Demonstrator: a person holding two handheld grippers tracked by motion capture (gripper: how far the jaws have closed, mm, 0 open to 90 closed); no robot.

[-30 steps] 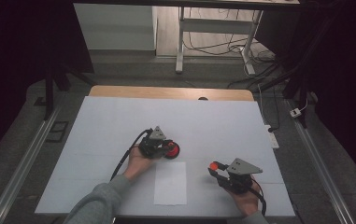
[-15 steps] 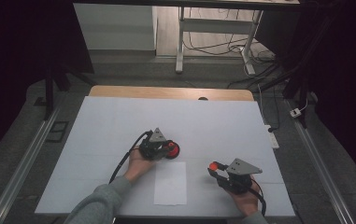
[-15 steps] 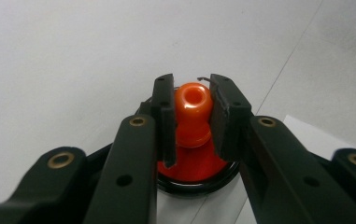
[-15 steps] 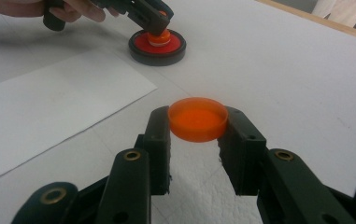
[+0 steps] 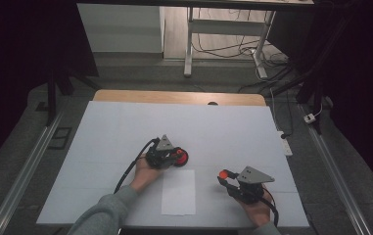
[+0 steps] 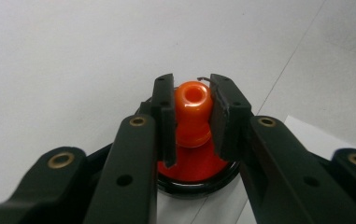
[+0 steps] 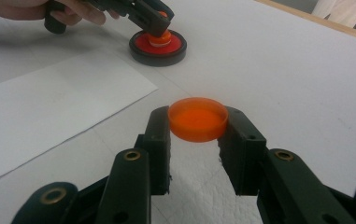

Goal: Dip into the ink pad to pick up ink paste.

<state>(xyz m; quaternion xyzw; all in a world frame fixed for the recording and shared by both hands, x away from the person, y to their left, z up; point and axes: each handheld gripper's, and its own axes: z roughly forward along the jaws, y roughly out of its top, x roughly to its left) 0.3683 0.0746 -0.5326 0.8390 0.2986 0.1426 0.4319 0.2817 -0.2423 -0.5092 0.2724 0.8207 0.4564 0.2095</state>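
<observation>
A red disc with a black rim lies on the white table cover, just past the paper's far edge. An orange knob rises from its middle, and my left gripper is shut on that knob from above. In the right gripper view the same disc sits at the top with the left gripper on it. My right gripper is shut on a small round orange cap, held just above the table at the front right.
A white sheet of paper lies between the two hands near the front edge. A wooden strip runs along the table's far edge. Cables trail from both grippers; a desk frame and floor cables stand beyond the table.
</observation>
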